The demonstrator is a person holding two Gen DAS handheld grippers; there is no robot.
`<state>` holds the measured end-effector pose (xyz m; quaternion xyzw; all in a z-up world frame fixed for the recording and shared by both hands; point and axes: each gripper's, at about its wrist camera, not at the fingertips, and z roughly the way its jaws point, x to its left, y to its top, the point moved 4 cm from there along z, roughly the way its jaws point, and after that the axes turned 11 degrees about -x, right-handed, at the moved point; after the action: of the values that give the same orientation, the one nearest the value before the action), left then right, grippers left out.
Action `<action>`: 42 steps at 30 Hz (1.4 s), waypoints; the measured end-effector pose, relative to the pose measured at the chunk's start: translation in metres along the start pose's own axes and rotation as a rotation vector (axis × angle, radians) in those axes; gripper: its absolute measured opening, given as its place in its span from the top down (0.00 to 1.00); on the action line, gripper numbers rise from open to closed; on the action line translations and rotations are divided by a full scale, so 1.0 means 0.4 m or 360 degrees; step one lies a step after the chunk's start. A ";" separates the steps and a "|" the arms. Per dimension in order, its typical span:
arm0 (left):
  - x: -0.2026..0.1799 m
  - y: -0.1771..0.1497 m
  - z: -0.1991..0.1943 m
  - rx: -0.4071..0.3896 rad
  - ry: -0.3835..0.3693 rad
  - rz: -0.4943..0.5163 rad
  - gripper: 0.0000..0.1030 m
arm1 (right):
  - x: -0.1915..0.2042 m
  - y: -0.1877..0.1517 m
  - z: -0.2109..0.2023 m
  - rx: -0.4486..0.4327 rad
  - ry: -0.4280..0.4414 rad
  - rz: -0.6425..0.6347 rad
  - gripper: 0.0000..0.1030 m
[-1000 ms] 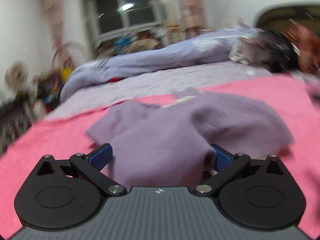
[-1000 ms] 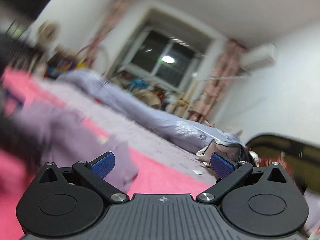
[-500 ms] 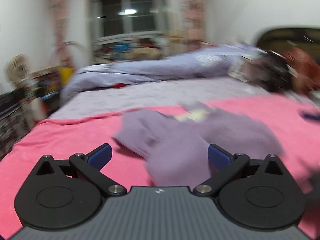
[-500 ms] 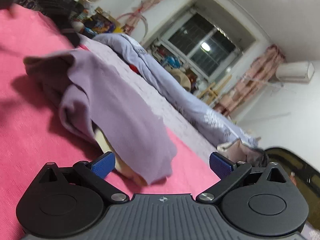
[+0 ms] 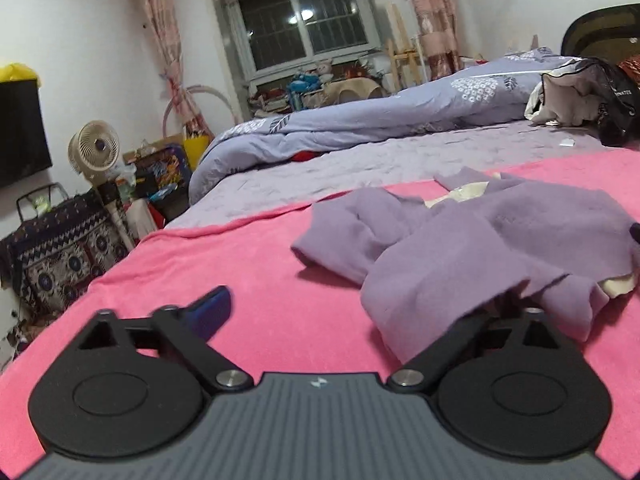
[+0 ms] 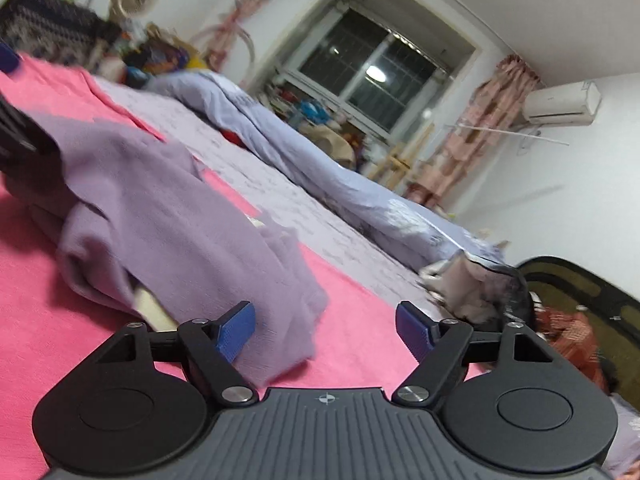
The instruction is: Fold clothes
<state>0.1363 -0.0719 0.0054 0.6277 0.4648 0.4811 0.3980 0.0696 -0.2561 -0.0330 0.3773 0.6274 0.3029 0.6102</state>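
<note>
A crumpled lilac garment (image 5: 472,240) with a cream lining lies on the pink blanket (image 5: 240,264). My left gripper (image 5: 356,304) is open at its near left edge; the left fingertip (image 5: 212,308) shows over pink and the right finger is hidden under a fold of the cloth. In the right wrist view the same garment (image 6: 168,216) lies ahead and to the left. My right gripper (image 6: 326,328) is open, low over the blanket (image 6: 360,320), with the garment's near hem between its fingers. The left gripper's dark body (image 6: 20,140) shows at that view's left edge.
A rolled lavender duvet (image 5: 380,120) lies across the far side of the bed. A dark bag with clothes (image 5: 592,96) sits at the far right. A fan (image 5: 94,152), a patterned bench (image 5: 60,240) and clutter stand left of the bed.
My left gripper shifted left, so the garment sits to its right over the right finger. My right gripper dropped low and moved in to the garment's hem, its jaws narrower.
</note>
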 end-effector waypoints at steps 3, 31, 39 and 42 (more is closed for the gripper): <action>-0.011 -0.001 0.031 0.0031 -0.0094 -0.0031 0.43 | 0.036 0.034 -0.043 -0.0110 0.0102 0.0014 0.16; 0.134 0.375 -0.239 -0.0301 -0.0585 -0.0580 0.99 | 0.083 0.333 -0.288 -0.0840 0.0057 0.0658 0.01; 0.121 0.373 -0.257 -0.0261 -0.0617 -0.0423 0.98 | -0.044 0.226 -0.186 -0.0304 -0.0336 0.0640 0.02; 0.091 0.363 -0.264 -0.0257 -0.0661 -0.0407 0.97 | -0.082 0.183 -0.183 -0.0186 -0.0420 0.0666 0.02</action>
<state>0.0663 -0.0675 0.1748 0.6154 0.4087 0.3232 0.5914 0.0035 -0.2390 0.0514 0.4993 0.4318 0.4065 0.6316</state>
